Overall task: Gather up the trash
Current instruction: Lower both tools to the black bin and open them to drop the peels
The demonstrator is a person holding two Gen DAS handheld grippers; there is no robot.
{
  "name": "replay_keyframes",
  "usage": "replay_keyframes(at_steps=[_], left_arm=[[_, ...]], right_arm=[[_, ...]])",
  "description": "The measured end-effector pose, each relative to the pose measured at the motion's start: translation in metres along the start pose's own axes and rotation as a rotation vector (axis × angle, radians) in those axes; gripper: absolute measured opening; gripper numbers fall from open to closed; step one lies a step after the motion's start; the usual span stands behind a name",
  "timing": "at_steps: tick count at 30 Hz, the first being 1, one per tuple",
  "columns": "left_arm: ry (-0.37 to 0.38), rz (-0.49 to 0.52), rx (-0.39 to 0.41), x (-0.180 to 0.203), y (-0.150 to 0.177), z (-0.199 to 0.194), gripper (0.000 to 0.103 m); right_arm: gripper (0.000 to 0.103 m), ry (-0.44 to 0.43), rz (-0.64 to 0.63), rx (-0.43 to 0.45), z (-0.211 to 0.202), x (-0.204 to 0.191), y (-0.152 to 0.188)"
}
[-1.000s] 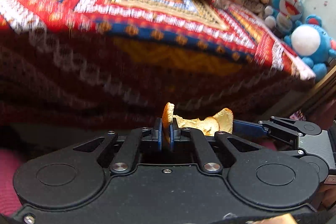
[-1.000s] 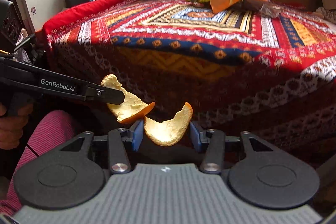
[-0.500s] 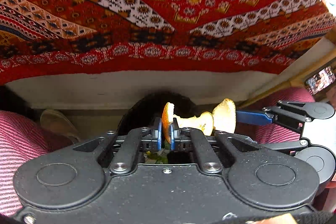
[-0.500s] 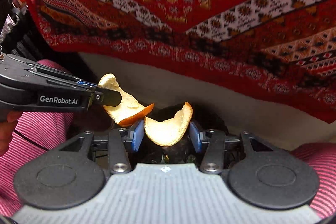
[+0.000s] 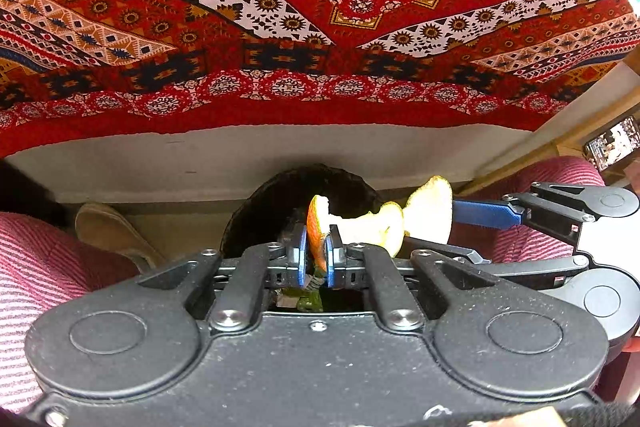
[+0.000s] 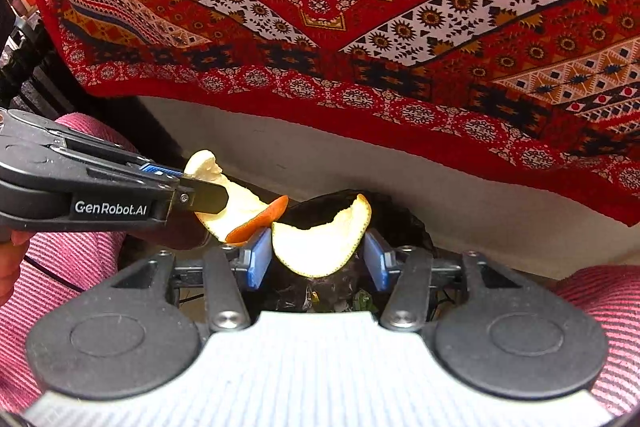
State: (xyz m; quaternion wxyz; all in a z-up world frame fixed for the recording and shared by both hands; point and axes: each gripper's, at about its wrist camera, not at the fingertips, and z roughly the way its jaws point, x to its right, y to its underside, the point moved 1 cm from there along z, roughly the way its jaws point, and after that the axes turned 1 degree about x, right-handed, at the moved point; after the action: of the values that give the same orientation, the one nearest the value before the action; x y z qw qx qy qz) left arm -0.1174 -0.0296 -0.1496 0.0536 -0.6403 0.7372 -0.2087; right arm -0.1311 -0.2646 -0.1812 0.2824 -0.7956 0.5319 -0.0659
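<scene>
My left gripper (image 5: 316, 251) is shut on a curled orange peel (image 5: 368, 227), pinched at its orange edge between the blue pads. In the right wrist view the same left gripper (image 6: 208, 195) comes in from the left with its peel (image 6: 240, 207). My right gripper (image 6: 316, 259) is shut on a second, wider piece of orange peel (image 6: 320, 251) that spans its blue pads (image 6: 258, 259). Both peels hang just above the mouth of a black bag-lined bin (image 6: 400, 223), also seen in the left wrist view (image 5: 280, 199). Scraps lie inside it.
A red patterned cloth (image 5: 320, 27) hangs over the table edge above the bin, with a pale panel (image 6: 360, 163) below it. The person's legs in pink striped trousers (image 5: 36, 267) (image 6: 600, 299) flank the bin. A tan slipper (image 5: 108, 231) rests at the left.
Both grippers have dropped from table-top height to below the cloth's edge and now hover over the black bin, each still holding its peel. In the last half second they barely moved.
</scene>
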Motion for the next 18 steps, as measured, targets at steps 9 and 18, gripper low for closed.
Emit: replay_keyframes(at_steps=[9,18], left_arm=[[-0.009,-0.007,-0.014,-0.0010,-0.0016,0.0037,0.015],[-0.013,-0.011,-0.019,-0.0016,-0.0020,0.0044,0.028]], right_arm=[[0.064,-0.004,0.005,0.003,0.0008,0.0008,-0.0020],[0.071,-0.001,-0.007,0.012,0.0007,-0.0016,-0.0041]])
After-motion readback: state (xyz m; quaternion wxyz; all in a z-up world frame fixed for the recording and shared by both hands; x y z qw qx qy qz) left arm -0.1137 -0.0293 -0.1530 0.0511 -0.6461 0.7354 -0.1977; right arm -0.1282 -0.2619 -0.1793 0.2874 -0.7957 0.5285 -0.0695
